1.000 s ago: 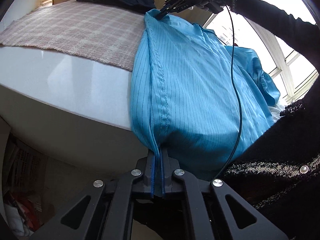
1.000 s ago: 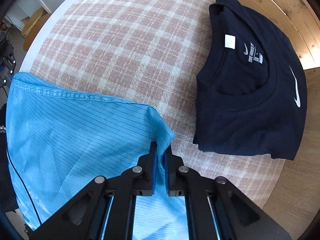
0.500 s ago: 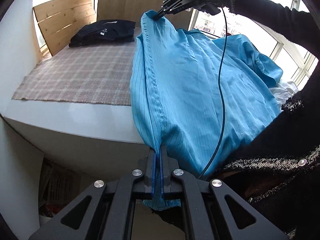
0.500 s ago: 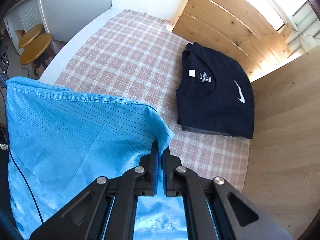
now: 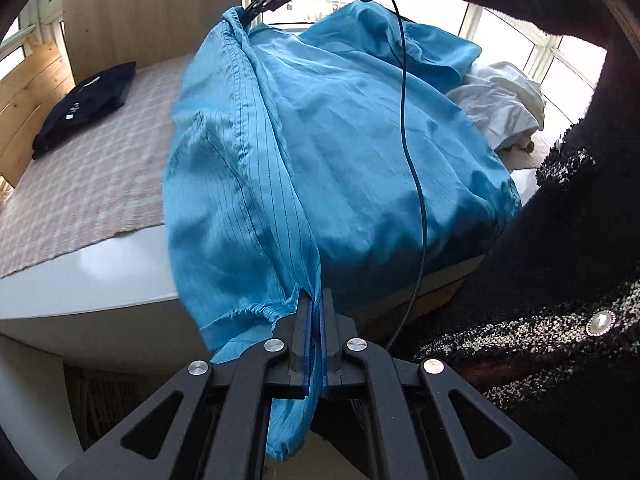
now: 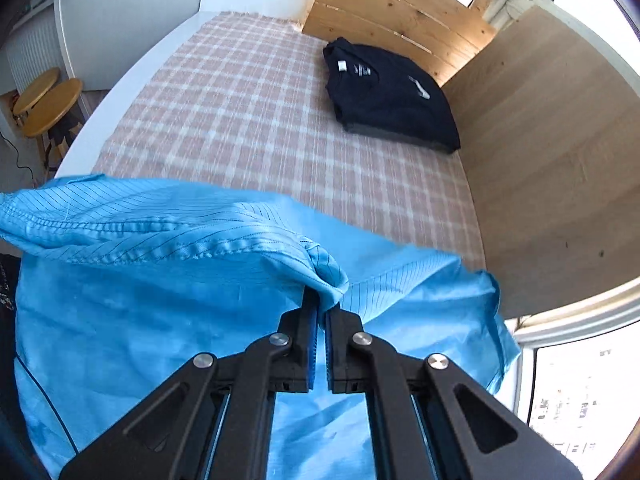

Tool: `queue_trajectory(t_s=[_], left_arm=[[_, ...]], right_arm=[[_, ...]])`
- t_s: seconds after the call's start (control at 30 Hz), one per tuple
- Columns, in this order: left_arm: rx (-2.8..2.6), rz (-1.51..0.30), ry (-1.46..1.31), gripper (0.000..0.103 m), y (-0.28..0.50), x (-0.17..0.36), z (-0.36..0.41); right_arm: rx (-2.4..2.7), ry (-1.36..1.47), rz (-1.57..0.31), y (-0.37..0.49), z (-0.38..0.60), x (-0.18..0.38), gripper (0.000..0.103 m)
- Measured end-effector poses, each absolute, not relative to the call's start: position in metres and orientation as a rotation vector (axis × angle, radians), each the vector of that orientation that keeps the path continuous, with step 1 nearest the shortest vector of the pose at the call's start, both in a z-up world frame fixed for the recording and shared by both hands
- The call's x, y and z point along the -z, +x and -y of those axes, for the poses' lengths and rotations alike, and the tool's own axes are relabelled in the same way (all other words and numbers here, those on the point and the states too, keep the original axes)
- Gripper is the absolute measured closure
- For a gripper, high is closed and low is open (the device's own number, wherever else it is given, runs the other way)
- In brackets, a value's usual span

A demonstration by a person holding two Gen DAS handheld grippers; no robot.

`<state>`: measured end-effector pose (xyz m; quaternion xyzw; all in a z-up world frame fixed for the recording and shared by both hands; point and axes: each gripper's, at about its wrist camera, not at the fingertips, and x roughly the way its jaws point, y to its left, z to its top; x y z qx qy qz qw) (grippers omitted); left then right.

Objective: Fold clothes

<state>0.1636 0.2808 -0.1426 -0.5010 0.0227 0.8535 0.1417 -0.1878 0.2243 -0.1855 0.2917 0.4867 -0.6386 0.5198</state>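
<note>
One blue garment [image 5: 328, 152] with thin dark pinstripes hangs in the air between two tongs, above the front edge of the counter [image 5: 100, 276]. The left tongs [image 5: 316, 312] are clamped together on a low edge of the blue garment, and a loose tail of the cloth droops below the fingers. The right tongs [image 6: 322, 312] are pressed together on a stitched hem corner of the same garment; in the left wrist view they show at the top [image 5: 256, 10], holding the cloth at its highest point. The hem runs taut from one grip to the other, and the rest of the cloth billows out beside it.

One checked cloth [image 6: 260, 120] in pink and white covers most of the counter, leaving a bare white strip along the near edge. One dark folded shirt [image 6: 392, 96] lies at the far corner of the checked cloth, close to the wooden panels [image 6: 400, 12], well apart from the blue garment. One crumpled white garment [image 5: 504, 108] sits behind the blue one, near the window. A thin black cable [image 5: 412, 168] hangs down in front of the blue cloth. A person's dark knitted sleeve [image 5: 560, 280] with one pearly button [image 5: 599, 322] fills the right side. Two round wooden stools [image 6: 48, 104] stand beyond the left edge of the counter.
</note>
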Motion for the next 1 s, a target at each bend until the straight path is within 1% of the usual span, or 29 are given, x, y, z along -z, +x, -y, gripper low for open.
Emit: queue_trajectory(t_s=[0.13,0.3,0.4,0.5,0.53,0.57,0.6,0.67,0.73,0.77,0.83,0.9,0.93,1.0], left_arm=[[-2.424,-0.009,-1.479,0.101,0.162,0.164,-0.292],[-2.422,0.074,-1.51,0.101,0.166,0.183,-0.297],[-2.406,0.197,-1.531,0.099,0.172,0.194,-0.296],[-2.39,0.343,-1.529,0.099,0.194,0.195,-0.287],[-2.393,0.38,-1.535,0.097,0.205,0.193,-0.281],[-2.398,0.41,-1.55,0.093,0.214,0.191,-0.274],[-2.411,0.424,-1.57,0.091,0.224,0.19,-0.265],[-2.46,0.414,-1.624,0.091,0.234,0.189,-0.243],[-2.511,0.433,-1.618,0.09,0.233,0.189,-0.214],[-2.533,0.482,-1.589,0.083,0.229,0.191,-0.198],[-2.569,0.613,-1.541,0.082,0.217,0.197,-0.173],[-2.578,0.708,-1.464,0.082,0.207,0.2,-0.157],[-2.57,0.748,-1.434,0.082,0.203,0.202,-0.152],[-2.547,0.79,-1.44,0.082,0.197,0.205,-0.151]], right_arm=[[1.52,0.756,-1.201,-0.191,-0.243,0.217,0.1],[1.5,0.777,-1.26,-0.194,-0.254,0.241,0.1],[1.48,0.782,-1.335,-0.196,-0.256,0.258,0.1],[1.485,0.793,-1.414,-0.202,-0.256,0.276,0.1],[1.482,0.799,-1.425,-0.204,-0.256,0.279,0.1],[1.477,0.791,-1.439,-0.203,-0.256,0.281,0.1],[1.465,0.788,-1.456,-0.202,-0.256,0.281,0.099],[1.443,0.779,-1.49,-0.199,-0.26,0.276,0.098],[1.454,0.785,-1.49,-0.2,-0.266,0.261,0.097],[1.474,0.786,-1.484,-0.201,-0.269,0.251,0.097],[1.543,0.779,-1.463,-0.199,-0.268,0.23,0.096],[1.574,0.768,-1.384,-0.186,-0.261,0.211,0.096],[1.566,0.755,-1.343,-0.174,-0.255,0.204,0.096],[1.529,0.717,-1.32,-0.143,-0.238,0.203,0.096]])
